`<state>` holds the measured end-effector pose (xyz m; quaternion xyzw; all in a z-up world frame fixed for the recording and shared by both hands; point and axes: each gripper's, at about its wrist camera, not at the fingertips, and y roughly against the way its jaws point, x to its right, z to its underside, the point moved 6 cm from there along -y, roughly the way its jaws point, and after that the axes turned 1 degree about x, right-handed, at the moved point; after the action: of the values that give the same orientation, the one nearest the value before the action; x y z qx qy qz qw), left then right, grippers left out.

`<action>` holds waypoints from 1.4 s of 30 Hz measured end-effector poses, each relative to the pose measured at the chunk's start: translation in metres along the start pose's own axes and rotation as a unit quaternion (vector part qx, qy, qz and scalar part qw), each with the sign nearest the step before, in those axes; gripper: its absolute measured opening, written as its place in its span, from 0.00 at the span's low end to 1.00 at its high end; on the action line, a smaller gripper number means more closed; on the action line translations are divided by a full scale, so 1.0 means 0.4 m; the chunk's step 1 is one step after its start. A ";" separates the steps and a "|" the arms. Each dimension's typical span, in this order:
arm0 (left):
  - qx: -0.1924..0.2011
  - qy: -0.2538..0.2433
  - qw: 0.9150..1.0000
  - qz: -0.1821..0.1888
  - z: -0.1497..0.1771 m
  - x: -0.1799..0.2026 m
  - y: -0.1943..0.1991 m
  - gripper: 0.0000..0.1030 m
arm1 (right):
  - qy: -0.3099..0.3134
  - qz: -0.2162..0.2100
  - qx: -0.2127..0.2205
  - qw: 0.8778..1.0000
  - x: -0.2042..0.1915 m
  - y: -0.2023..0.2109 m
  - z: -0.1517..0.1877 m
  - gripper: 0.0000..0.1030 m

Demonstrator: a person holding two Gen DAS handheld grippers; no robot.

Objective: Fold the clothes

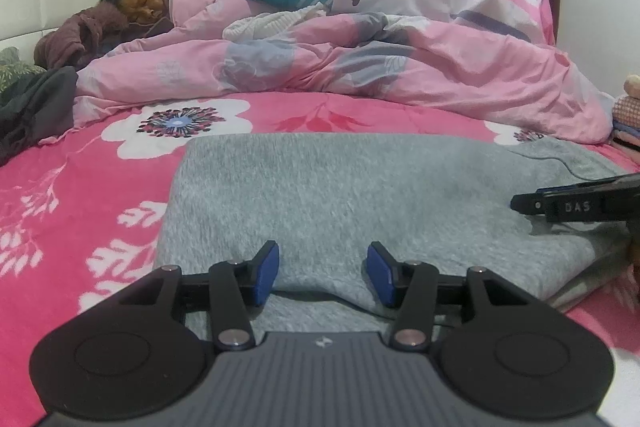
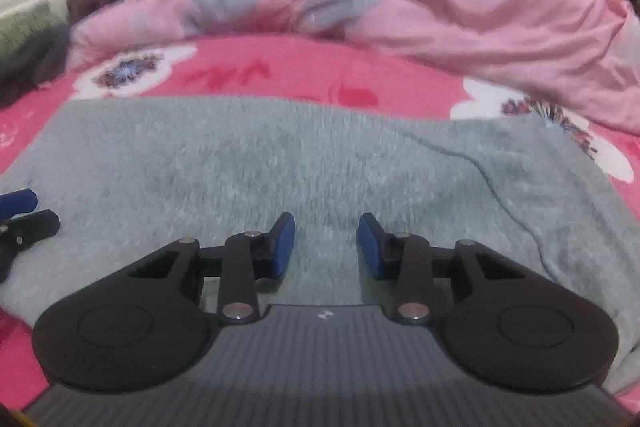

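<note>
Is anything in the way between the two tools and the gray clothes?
Nothing visible. The left tool and the right tool both sit right over the gray garment, jaws apart, with only bare gray cloth in front of them.

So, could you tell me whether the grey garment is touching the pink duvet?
Apart. The left wrist view shows the grey garment and pink duvet separated by bare floral sheet.

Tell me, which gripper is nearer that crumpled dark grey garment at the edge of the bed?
Left. The left gripper is over the grey garment's end nearer the dark grey garment; the right gripper is over its far end.
</note>
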<state>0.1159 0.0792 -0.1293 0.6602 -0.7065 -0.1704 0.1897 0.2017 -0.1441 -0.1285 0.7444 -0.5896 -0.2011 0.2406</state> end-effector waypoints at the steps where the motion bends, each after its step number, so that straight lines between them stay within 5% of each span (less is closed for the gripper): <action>1: 0.001 0.001 1.000 0.001 0.000 0.000 0.000 0.49 | -0.006 -0.002 -0.002 1.000 0.002 0.004 -0.003 0.32; 3: 0.003 0.002 1.000 0.002 0.001 -0.001 0.000 0.50 | -0.024 -0.011 -0.012 1.000 0.001 0.018 -0.039 0.24; 9: 0.008 0.004 1.000 0.003 0.003 -0.003 0.001 0.50 | -0.022 -0.071 -0.012 0.997 -0.082 -0.012 -0.124 0.24; 16: 0.010 0.007 1.000 0.006 0.005 -0.004 0.002 0.51 | -0.037 -0.070 -0.051 0.996 -0.104 -0.136 -0.155 0.22; 22: 0.011 0.008 1.000 0.008 0.006 -0.004 0.003 0.51 | -0.095 -0.048 -0.015 0.994 0.053 -0.034 -0.212 0.24; 29: 0.012 0.008 1.000 0.008 0.006 -0.004 0.004 0.51 | -0.121 0.044 -0.071 0.989 0.237 -0.137 -0.147 0.21; 33: 0.012 0.006 1.000 0.008 0.005 -0.003 0.003 0.51 | -0.178 0.029 -0.029 0.983 0.286 -0.080 -0.164 0.22; 38: 0.011 0.005 1.000 0.007 0.005 -0.002 0.003 0.51 | -0.103 -0.040 0.002 0.994 0.211 0.023 -0.131 0.22; 42: 0.011 0.006 1.000 0.008 0.004 -0.003 0.002 0.51 | -0.039 -0.017 -0.029 0.999 0.216 -0.003 -0.050 0.20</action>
<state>0.1144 0.0803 -0.1304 0.6578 -0.7122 -0.1575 0.1876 0.2336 -0.2256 -0.1147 0.7384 -0.5800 -0.2508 0.2356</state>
